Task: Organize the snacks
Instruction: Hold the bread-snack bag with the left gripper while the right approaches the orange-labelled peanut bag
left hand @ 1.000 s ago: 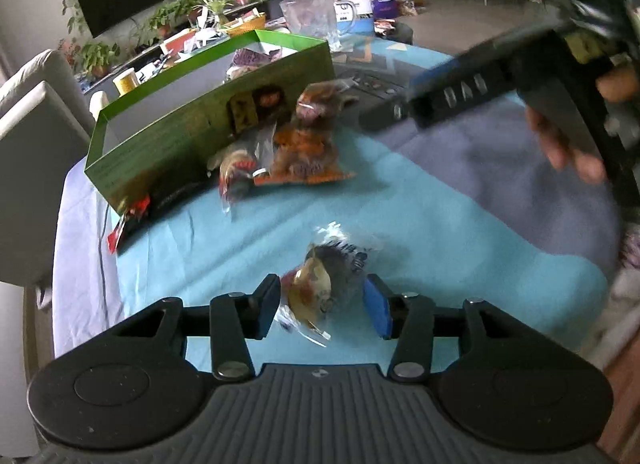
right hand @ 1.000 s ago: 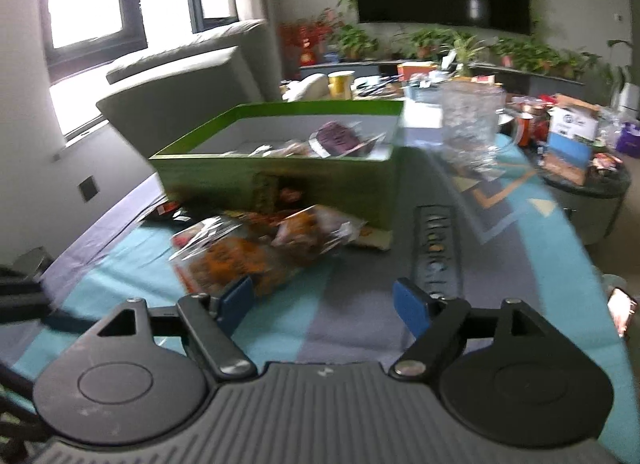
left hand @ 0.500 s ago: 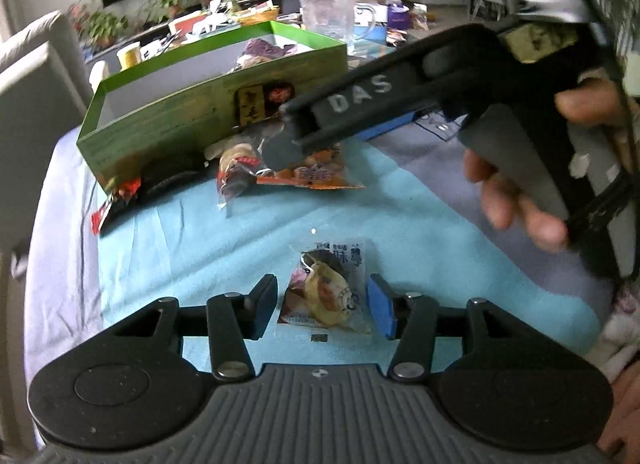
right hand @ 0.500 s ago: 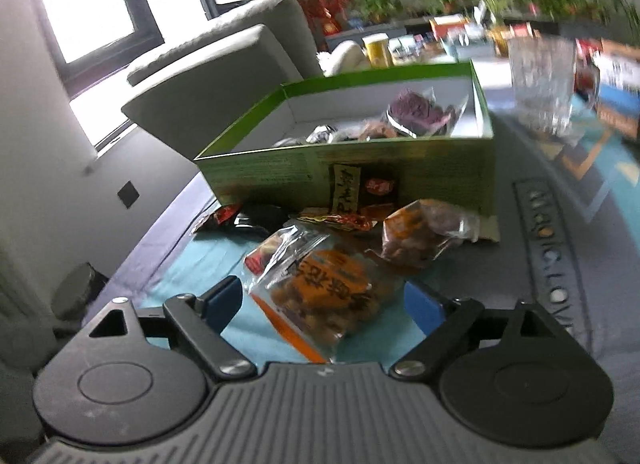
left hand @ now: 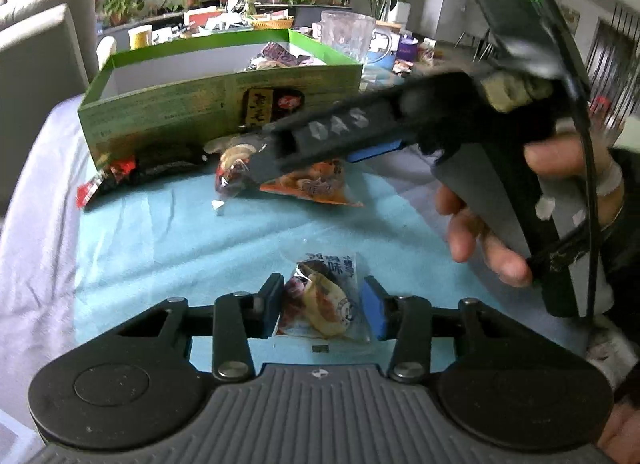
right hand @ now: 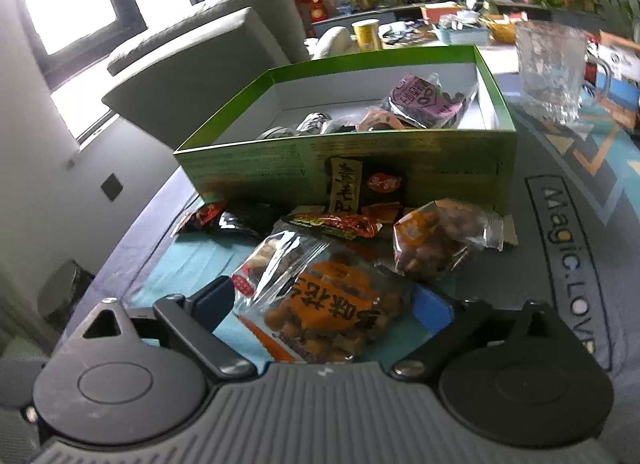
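A: What are the left tongs (left hand: 322, 306) doing?

B: They are closing around a small clear snack packet (left hand: 326, 300) that lies flat on the blue cloth of the table (left hand: 160, 232). The pads are not pressing it yet.

A: And the right tongs (right hand: 324, 304)?

B: Also closing, with an orange peanut bag (right hand: 320, 304) between the pads; they stand apart from it. The hand (left hand: 516, 224) carries them just in front of the green box (right hand: 360, 168), which has several snacks inside. More packets lie against its front wall.
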Demonstrator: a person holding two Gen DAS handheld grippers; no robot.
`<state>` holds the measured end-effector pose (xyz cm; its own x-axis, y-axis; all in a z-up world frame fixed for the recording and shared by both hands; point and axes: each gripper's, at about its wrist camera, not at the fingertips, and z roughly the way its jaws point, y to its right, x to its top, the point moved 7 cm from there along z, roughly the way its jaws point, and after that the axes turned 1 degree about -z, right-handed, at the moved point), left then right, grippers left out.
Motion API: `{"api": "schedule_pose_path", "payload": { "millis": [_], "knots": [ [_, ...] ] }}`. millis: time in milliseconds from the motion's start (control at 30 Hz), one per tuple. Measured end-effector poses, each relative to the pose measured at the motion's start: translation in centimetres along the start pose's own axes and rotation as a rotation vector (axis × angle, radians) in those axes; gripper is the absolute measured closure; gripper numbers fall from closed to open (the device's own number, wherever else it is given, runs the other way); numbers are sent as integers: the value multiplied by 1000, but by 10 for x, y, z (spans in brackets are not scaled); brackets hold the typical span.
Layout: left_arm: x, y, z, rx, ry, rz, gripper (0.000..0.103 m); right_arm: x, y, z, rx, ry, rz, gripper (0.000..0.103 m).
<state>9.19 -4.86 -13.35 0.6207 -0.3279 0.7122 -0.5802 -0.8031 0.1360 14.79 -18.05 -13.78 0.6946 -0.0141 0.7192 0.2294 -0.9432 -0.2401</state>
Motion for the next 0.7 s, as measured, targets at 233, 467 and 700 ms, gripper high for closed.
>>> {"api": "schedule_pose_path", "payload": {
  "millis": [233,467,700],
  "knots": [
    [-4,3,-5,-20,-7,-12,63,-21,8,-19,45,-25,-113,51],
    [-10,-1,-11,-7,-17,-21,63,-35,33,-43,-54,-40,-175,51],
    [-7,-3,-9,8,-17,-39,63,-39,54,-58,-129,-19,-195,50]
  ]
}}
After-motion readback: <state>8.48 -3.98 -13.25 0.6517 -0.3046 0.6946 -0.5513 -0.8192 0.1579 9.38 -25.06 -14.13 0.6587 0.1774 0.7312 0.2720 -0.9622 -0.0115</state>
